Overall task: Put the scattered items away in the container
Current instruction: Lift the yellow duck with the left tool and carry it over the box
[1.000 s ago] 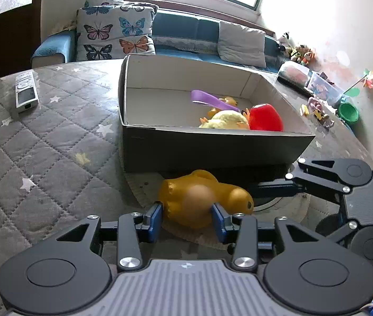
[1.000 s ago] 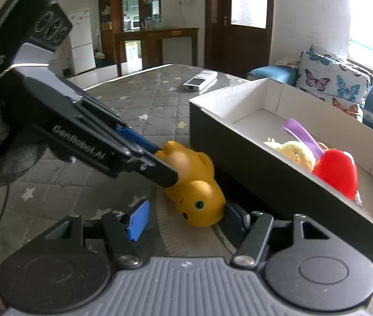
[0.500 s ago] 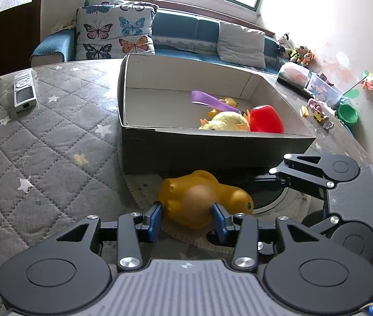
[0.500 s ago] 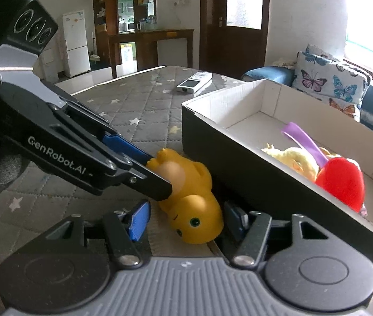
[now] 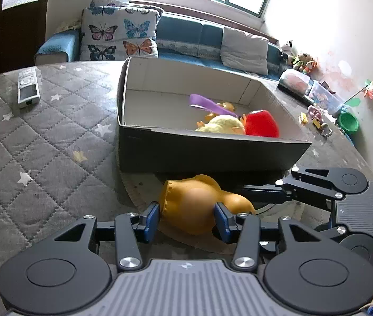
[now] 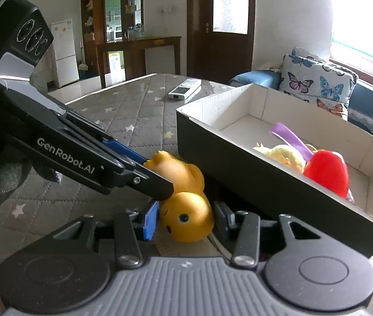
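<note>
**Two grippers on one rubber toy beside the box**

One glossy, rounded yellow rubber toy point(image 5: 202, 205) lies on the quilted, star-printed table cover point(image 5: 41, 158), touching the near wall of the rectangular cardboard box point(image 5: 207, 150). The left gripper point(image 5: 187, 217), angled downward, is opening, its blue pads flanking the toy's body. The right gripper point(image 6: 185, 218) is closing around its head, pads just touching. Three toys lie inside the box.
</note>
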Action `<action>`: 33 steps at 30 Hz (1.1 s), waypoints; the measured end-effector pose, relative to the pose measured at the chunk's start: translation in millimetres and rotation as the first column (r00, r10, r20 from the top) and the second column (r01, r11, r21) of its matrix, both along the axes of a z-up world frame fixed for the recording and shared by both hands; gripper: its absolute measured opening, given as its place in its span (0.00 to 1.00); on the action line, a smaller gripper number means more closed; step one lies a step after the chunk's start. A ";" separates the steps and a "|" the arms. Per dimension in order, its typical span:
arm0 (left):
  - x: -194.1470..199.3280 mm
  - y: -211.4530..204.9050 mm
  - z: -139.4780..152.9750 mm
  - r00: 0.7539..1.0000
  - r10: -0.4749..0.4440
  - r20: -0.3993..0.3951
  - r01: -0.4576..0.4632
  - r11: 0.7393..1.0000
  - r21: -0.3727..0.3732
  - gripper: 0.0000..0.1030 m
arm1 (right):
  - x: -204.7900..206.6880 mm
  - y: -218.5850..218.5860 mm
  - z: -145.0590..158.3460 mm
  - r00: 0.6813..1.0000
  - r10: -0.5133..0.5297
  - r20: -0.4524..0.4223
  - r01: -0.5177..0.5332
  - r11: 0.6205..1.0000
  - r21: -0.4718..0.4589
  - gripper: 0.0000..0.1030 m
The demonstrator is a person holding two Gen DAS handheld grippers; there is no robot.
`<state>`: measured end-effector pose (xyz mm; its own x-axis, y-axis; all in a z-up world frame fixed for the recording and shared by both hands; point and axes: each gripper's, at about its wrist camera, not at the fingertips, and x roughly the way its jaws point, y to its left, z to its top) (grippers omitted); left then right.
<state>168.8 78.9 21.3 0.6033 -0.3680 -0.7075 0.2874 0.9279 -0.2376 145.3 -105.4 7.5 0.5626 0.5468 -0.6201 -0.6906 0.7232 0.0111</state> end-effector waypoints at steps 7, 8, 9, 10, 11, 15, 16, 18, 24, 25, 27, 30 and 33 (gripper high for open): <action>-8.4 -9.5 19.1 0.999 -0.012 0.048 0.011 1.000 0.012 0.47 | -10.5 -8.0 16.4 0.999 -0.024 0.043 0.023 1.000 0.018 0.44; -8.8 -11.1 22.8 0.998 -0.012 0.056 0.012 1.000 0.012 0.47 | -11.3 -9.4 19.8 0.998 -0.028 0.051 0.027 0.999 0.020 0.44; -9.0 -12.7 26.5 0.998 -0.013 0.065 0.012 1.000 0.012 0.47 | -11.9 -10.8 23.4 0.998 -0.032 0.061 0.031 0.999 0.022 0.44; -8.5 -14.3 30.4 0.997 -0.015 0.075 0.014 1.000 0.013 0.47 | -12.4 -12.2 27.1 0.997 -0.037 0.071 0.035 0.999 0.024 0.44; -7.9 -15.9 34.3 0.996 -0.017 0.085 0.015 1.000 0.014 0.47 | -12.5 -13.5 30.6 0.996 -0.041 0.081 0.039 0.999 0.026 0.44; 0.5 -21.2 48.1 0.993 -0.021 0.116 0.019 1.000 0.015 0.47 | -8.1 -17.5 43.2 0.992 -0.059 0.112 0.056 0.998 0.031 0.44; 3.5 -22.0 51.2 0.992 -0.022 0.123 0.020 1.000 0.014 0.47 | -6.0 -18.3 46.5 0.991 -0.065 0.120 0.061 0.998 0.032 0.44; 10.1 -23.2 56.0 0.991 -0.020 0.132 0.019 1.000 0.008 0.47 | -0.3 -19.3 52.9 0.988 -0.076 0.135 0.072 0.997 0.034 0.44; 34.6 -23.4 61.2 0.991 -0.007 0.137 0.008 1.000 -0.010 0.47 | 22.0 -17.4 61.5 0.983 -0.100 0.152 0.096 0.995 0.033 0.44; 38.5 -23.4 61.4 0.991 -0.007 0.137 0.009 1.000 -0.009 0.47 | 26.1 -16.6 62.0 0.983 -0.103 0.152 0.099 0.995 0.032 0.44; 46.4 -22.7 61.6 0.991 -0.006 0.136 0.007 1.000 -0.009 0.47 | 33.2 -15.4 62.4 0.982 -0.106 0.155 0.102 0.994 0.031 0.44; 57.9 -20.7 60.4 0.991 0.001 0.130 0.001 1.000 -0.017 0.47 | 45.8 -13.5 62.5 0.982 -0.113 0.151 0.109 0.994 0.030 0.44; 71.3 -18.4 56.8 0.993 0.012 0.114 -0.010 1.000 -0.023 0.47 | 60.1 -10.9 59.5 0.984 -0.116 0.137 0.113 0.993 0.030 0.44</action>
